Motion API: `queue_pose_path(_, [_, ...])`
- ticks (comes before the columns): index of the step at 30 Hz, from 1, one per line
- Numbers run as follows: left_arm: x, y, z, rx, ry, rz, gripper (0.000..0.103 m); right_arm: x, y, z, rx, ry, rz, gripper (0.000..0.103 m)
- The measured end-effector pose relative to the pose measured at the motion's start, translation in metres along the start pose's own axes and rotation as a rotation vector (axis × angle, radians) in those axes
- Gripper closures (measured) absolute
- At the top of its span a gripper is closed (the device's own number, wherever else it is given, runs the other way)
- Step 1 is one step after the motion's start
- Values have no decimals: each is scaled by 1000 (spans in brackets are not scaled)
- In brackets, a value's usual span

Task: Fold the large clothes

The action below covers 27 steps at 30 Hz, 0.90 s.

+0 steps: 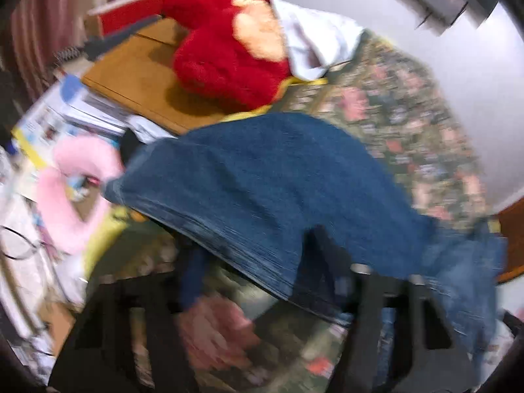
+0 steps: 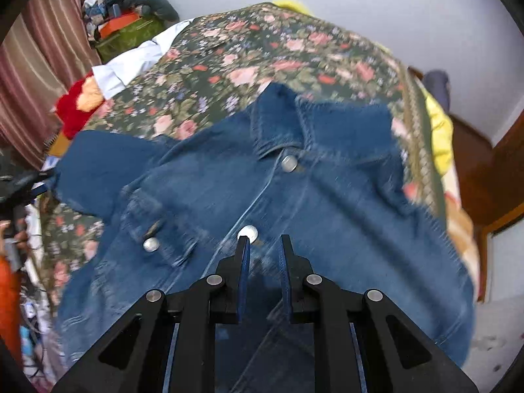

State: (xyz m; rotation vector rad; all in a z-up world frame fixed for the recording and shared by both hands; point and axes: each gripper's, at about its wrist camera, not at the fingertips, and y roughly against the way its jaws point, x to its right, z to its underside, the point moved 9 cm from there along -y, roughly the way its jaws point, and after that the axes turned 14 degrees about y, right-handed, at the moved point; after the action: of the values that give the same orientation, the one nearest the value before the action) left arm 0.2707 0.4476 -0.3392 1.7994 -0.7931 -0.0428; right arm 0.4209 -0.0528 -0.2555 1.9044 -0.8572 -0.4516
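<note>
The denim jacket [image 2: 262, 196] lies front side up on the floral bedspread [image 2: 229, 59], directly below and ahead of the right gripper [image 2: 264, 245]. The right gripper's fingers stand a narrow gap apart above the button placket, with nothing visibly clamped between them; the left fingertip sits just beside a metal button [image 2: 248, 232]. A second button [image 2: 289, 163] fastens the front below the collar [image 2: 281, 121], and a third [image 2: 151, 245] sits on the chest pocket flap. One sleeve [image 2: 98, 163] extends toward the bed edge, where the left gripper [image 2: 26, 183] meets its cuff.

In the left wrist view, which is motion-blurred, the sleeve [image 1: 262, 180] drapes across the frame and over one finger of the left gripper [image 1: 262, 294]; whether that gripper is clamped cannot be determined.

A red plush toy [image 1: 222, 59] and a white cloth [image 1: 314, 42] lie at the bedspread [image 1: 409, 114] edge. A green box [image 2: 127, 37] in the corner holds piled items.
</note>
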Motion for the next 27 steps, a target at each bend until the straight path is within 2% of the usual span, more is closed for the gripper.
queue_pose_path(1, [1, 2, -4, 24, -8, -24, 66, -2, 1, 3, 1, -13, -14, 90])
queue_pose_path(3, [7, 13, -8, 73, -58, -66, 83, -1, 4, 10, 2, -34, -26, 90])
queue_pose_path(4, [14, 20, -9, 103, -92, -85, 88, 2, 6, 14, 1, -42, -25, 90])
queue_pose_path(6, [33, 41, -10, 190, -192, -132, 90, 8, 11, 19, 7, -61, -14, 90])
queue_pose_path(8, [58, 63, -8, 253, -291, -123, 90, 17, 16, 24, 7, -81, -7, 90])
queue_pose_path(11, [106, 104, 3, 333, -416, -48, 92, 26, 26, 28, 34, -109, -12, 90])
queue_pose_path(15, [186, 154, 37, 412, -572, 84, 92, 29, 39, 32, 70, -126, -25, 90])
queue_pose_path(17, [225, 162, 61, 393, -630, 155, 92, 29, 45, 34, 87, -134, -43, 90])
queue_pose_path(19, [256, 155, 94, 348, -689, 196, 92, 29, 52, 38, 105, -141, -59, 90])
queue_pose_path(22, [284, 116, 150, 195, -744, 226, 92, 29, 62, 47, 123, -146, -68, 90])
queue_pose_path(24, [292, 86, 193, 49, -766, 247, 92, 31, 69, 55, 134, -148, -70, 90])
queue_pose_path(26, [293, 64, 232, -51, -790, 252, 91, 37, 75, 65, 139, -149, -54, 90])
queue_pose_path(27, [293, 58, 247, -78, -804, 250, 91, 40, 78, 70, 140, -149, -45, 90])
